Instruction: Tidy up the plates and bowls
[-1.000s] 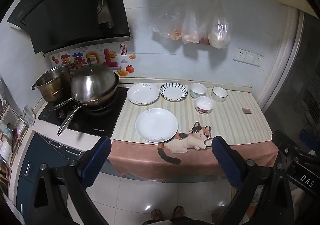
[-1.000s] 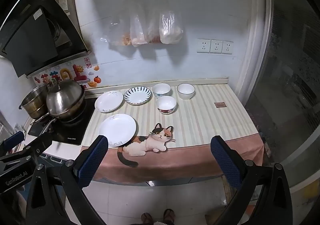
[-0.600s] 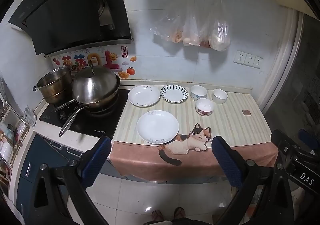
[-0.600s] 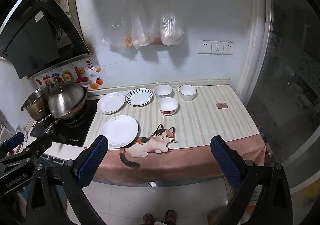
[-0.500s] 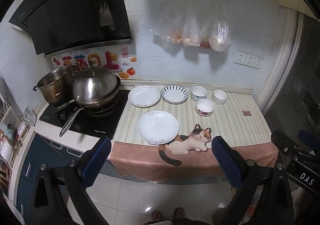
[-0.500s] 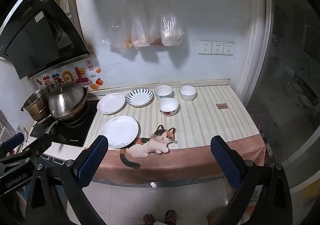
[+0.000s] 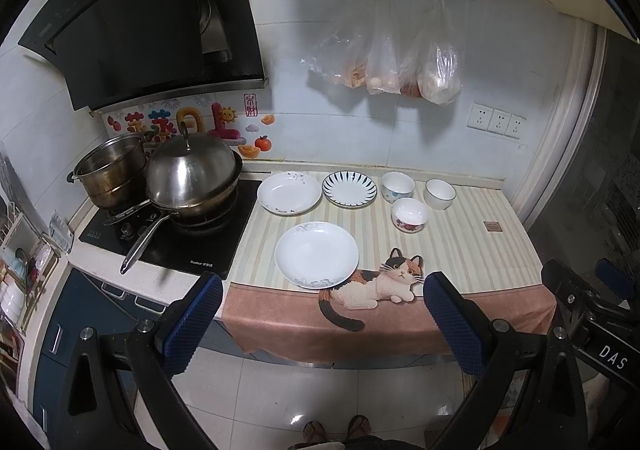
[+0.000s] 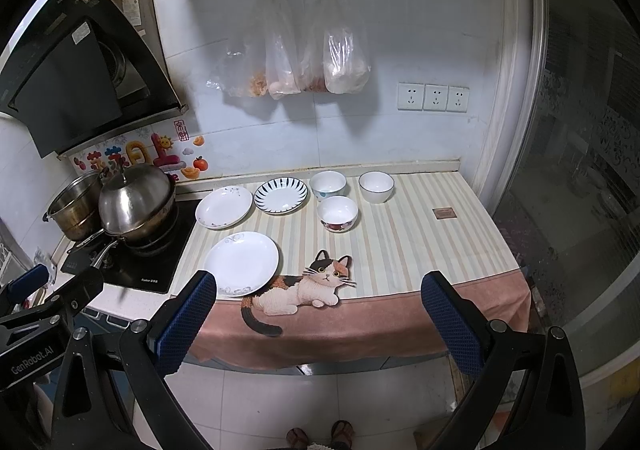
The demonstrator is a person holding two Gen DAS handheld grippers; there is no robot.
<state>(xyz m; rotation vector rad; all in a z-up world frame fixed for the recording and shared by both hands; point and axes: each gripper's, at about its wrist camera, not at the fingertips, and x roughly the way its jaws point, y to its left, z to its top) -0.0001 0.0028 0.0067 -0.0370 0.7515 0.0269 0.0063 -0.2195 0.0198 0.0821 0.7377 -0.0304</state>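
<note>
three plates lie apart on the striped table [image 7: 460, 246]: a large white plate [image 7: 316, 254] nearest the front edge, a second white plate [image 7: 289, 193] at its 11 o'clock, a blue-striped plate [image 7: 349, 189] at its 1 o'clock. three bowls [image 7: 411, 213] cluster separately at 2 o'clock. nothing is stacked; in my judgement the task is not begun. left tongs [image 7: 318, 324] and right tongs [image 8: 316, 320] hang spread wide, empty, short of the table. pots [image 7: 188, 174] at 10 o'clock.
</note>
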